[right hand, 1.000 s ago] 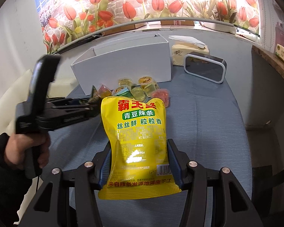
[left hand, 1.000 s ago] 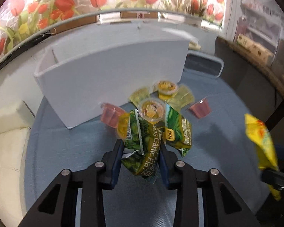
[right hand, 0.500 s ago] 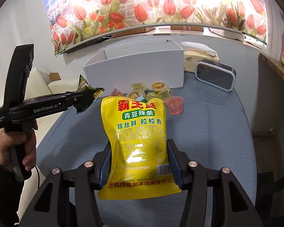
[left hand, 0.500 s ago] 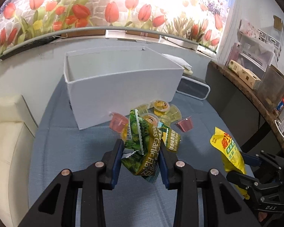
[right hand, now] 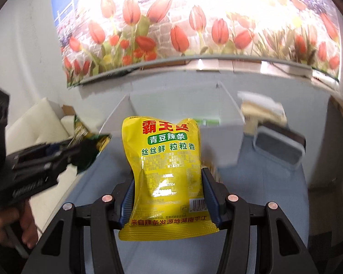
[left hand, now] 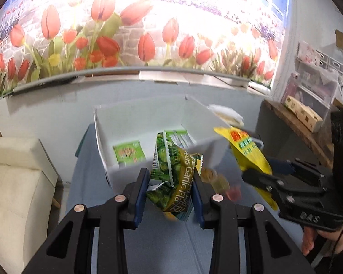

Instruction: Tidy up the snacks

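My left gripper (left hand: 170, 190) is shut on a green pea snack bag (left hand: 173, 178) and holds it in the air, just in front of the open white box (left hand: 135, 116). Two green packets (left hand: 129, 153) lie inside the box. My right gripper (right hand: 168, 196) is shut on a yellow snack bag (right hand: 167, 173), raised before the same box (right hand: 228, 132). The right gripper and its yellow bag (left hand: 247, 150) also show at the right of the left wrist view. The left gripper (right hand: 57, 157) shows at the left of the right wrist view.
Jelly cups (left hand: 219, 182) lie blurred on the blue tabletop (left hand: 162, 246) below the grippers. A tissue box (right hand: 260, 109) and a grey-framed device (right hand: 279, 146) stand right of the box. A cream sofa (left hand: 13, 182) is at the left. A wooden shelf (left hand: 304, 118) is at the right.
Both grippers have risen and moved toward the white box with their bags. The inside of the box and its green packets have come into view.
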The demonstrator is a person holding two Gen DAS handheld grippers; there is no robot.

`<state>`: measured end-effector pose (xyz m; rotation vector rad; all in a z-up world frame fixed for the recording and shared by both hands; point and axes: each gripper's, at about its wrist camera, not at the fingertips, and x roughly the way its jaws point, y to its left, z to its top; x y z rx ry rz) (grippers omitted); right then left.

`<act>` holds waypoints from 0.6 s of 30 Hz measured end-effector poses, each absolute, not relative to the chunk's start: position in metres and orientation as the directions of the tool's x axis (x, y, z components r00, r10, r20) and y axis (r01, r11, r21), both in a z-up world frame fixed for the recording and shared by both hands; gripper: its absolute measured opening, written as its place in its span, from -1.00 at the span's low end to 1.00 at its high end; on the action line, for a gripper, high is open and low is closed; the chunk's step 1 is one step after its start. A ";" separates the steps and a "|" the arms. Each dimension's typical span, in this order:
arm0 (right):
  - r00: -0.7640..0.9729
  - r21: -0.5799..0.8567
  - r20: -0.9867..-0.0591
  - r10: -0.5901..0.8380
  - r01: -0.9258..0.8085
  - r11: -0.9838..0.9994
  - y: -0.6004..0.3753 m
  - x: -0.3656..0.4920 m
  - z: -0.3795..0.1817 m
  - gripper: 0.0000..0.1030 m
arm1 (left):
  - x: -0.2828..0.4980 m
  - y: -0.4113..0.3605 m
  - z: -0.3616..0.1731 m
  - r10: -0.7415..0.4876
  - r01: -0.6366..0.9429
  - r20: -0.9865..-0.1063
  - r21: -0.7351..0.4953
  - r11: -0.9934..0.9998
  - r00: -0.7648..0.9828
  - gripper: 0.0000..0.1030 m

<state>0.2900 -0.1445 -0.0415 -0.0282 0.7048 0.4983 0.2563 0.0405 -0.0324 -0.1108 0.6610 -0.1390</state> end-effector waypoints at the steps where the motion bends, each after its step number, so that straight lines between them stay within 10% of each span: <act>1: 0.657 0.128 -0.622 0.425 -0.450 0.884 -0.139 0.302 -0.037 0.12 | 0.268 0.043 -0.025 -0.156 0.090 -0.596 -0.139 0.986 0.787 -0.25; 11: 0.646 0.079 -0.675 0.356 -0.416 0.906 -0.109 0.423 -0.044 0.16 | 0.368 0.064 -0.033 -0.094 0.041 -0.655 -0.096 0.995 0.750 -0.21; 13: 0.649 0.071 -0.682 0.337 -0.400 0.914 -0.107 0.437 -0.051 0.47 | 0.379 0.065 -0.041 -0.099 0.054 -0.675 -0.087 0.995 0.731 -0.15; 16: 0.646 0.118 -0.669 0.367 -0.396 0.911 -0.111 0.445 -0.058 0.90 | 0.381 0.070 -0.044 -0.067 0.032 -0.666 -0.064 0.997 0.743 0.88; 18: 0.668 0.081 -0.667 0.330 -0.375 0.923 -0.114 0.445 -0.059 1.00 | 0.377 0.076 -0.043 -0.050 0.019 -0.637 -0.055 0.998 0.769 1.00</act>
